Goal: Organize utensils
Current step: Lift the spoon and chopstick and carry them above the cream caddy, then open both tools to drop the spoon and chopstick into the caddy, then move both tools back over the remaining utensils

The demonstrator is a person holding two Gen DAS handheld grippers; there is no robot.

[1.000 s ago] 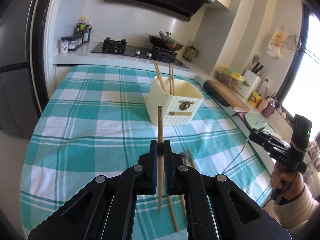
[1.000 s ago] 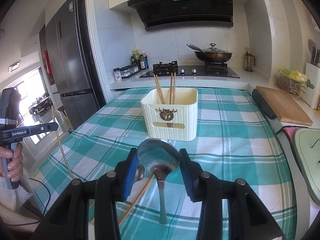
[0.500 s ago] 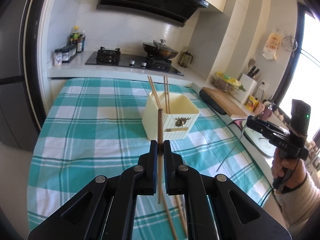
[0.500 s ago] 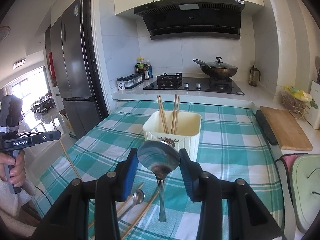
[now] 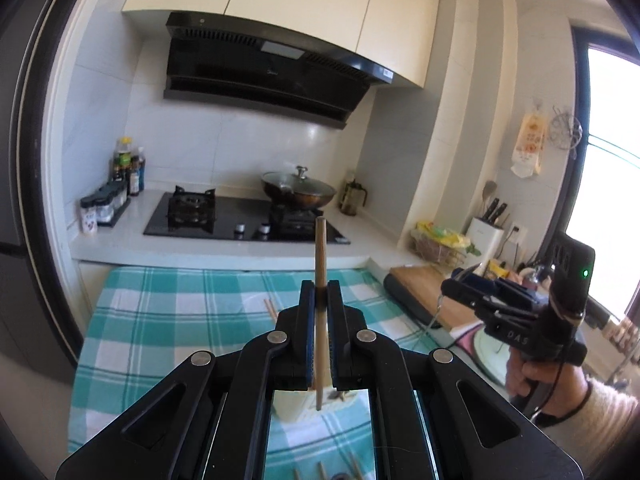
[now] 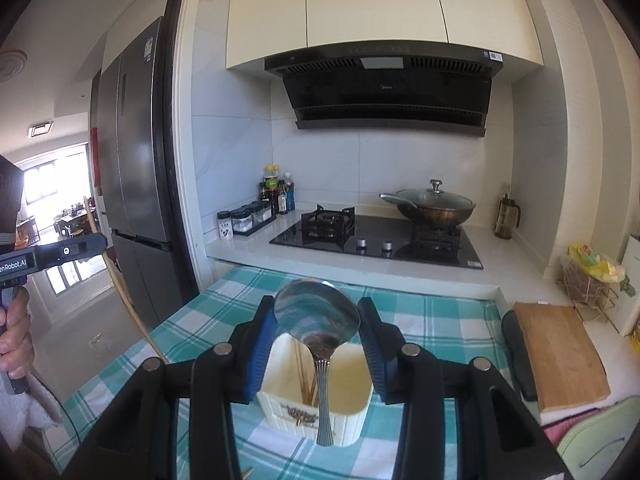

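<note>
Presently, a slender wooden chopstick (image 5: 320,264) is held upright, clamped between the closed fingers of the left claw (image 5: 320,300). A shiny steel spoon (image 6: 317,316) is gripped by its bowl in the right claw (image 6: 318,320), handle hanging down. Below both claws, a cream plastic utensil holder (image 6: 348,420) stands on the teal-checked desk (image 6: 432,316), with chopsticks inside.

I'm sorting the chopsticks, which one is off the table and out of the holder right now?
The chopstick clamped upright in the left gripper. The others stand inside the cream holder or lie on the checked tablecloth.
</note>
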